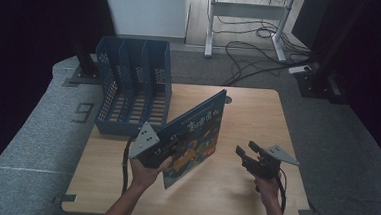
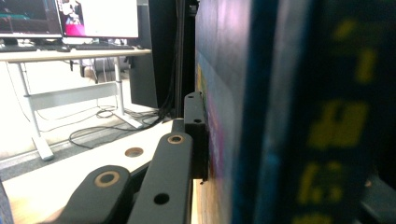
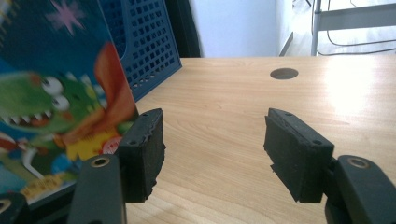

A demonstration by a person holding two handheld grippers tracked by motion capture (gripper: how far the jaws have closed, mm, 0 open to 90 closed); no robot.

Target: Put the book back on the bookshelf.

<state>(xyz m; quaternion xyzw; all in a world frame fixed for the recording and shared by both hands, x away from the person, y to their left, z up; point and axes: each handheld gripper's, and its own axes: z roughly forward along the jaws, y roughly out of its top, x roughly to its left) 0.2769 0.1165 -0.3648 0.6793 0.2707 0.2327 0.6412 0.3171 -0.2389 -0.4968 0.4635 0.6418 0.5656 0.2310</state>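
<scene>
The left gripper [image 1: 168,148] is clamped on the picture book [image 1: 199,133], tilting it on edge at table centre, probably for the blue file rack [image 1: 129,89] at ten o'clock. The right gripper [image 1: 246,151], at four o'clock, gapes empty.

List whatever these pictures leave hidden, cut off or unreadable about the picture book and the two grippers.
- Blue hardcover picture book: title too small to read in the high view; spine lettering blurred in the left gripper view.
- Left gripper: its far finger is hidden behind the book in the left gripper view.
- Book's cover: cut off by the left edge in the right gripper view.
- Blue perforated plastic file rack: its far-side base is hidden by its own walls.
</scene>
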